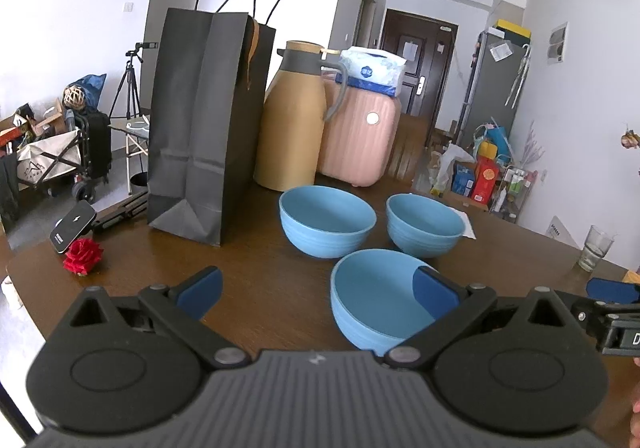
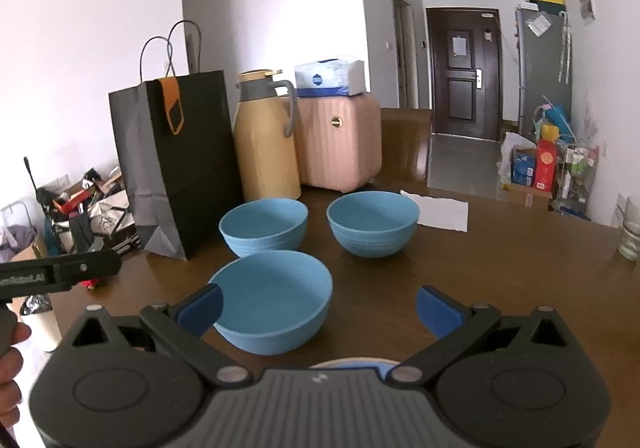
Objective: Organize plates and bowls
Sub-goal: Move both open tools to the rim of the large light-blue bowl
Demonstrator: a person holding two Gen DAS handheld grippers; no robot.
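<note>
- Three blue bowls stand in a triangle on the brown desk (image 2: 520, 268); take the nearest bowl (image 2: 276, 300) as the landmark.
- Behind the nearest bowl to the left sits the rear left bowl (image 2: 264, 226), just beside it but apart.
- Behind the nearest bowl to the right sits the rear right bowl (image 2: 373, 223), also apart; all three are upright and hold nothing.
- The left tool (image 1: 316, 294) is spread wide with nothing between its blue pads; in its own view the right pad overlaps the nearest bowl's rim, though whether it touches cannot be told.
- The right tool (image 2: 318, 306) is likewise spread wide and holds nothing; its left pad lies across the near left edge of the nearest bowl.
- Below the nearest bowl, at the right tool's body, a pale rounded rim (image 2: 352, 362) peeks out; what it belongs to cannot be told.
- Well behind the nearest bowl stand a black paper bag (image 2: 176, 164), a tan jug (image 2: 266, 144) and a pink case (image 2: 340, 140) with a tissue pack (image 2: 330, 78) on top.
- Beyond the rear right bowl lies a white napkin (image 2: 440, 214); far right of the nearest bowl stands a glass (image 2: 631, 232).
- Left of the nearest bowl, in the left wrist view, a red rose (image 1: 83, 256) lies on the desk.
</note>
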